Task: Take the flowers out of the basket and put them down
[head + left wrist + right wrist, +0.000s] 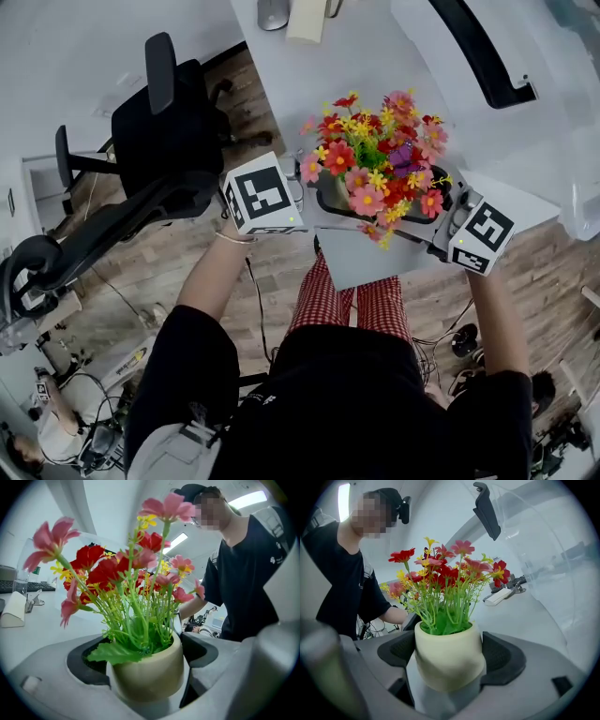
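Note:
A bunch of red, pink and yellow flowers stands upright in a small cream pot, the same pot showing in the right gripper view. The pot is held from opposite sides above the grey table's near edge. My left gripper is shut on the pot from the left, and its dark pads hug the pot's sides. My right gripper is shut on it from the right, with pads against the pot. No basket shows in any view. Whether the pot rests on the table is hidden.
A black office chair stands on the wooden floor to the left. A clear plastic bin with a black handle fills the table's right side. A white object and a keyboard lie at the far edge.

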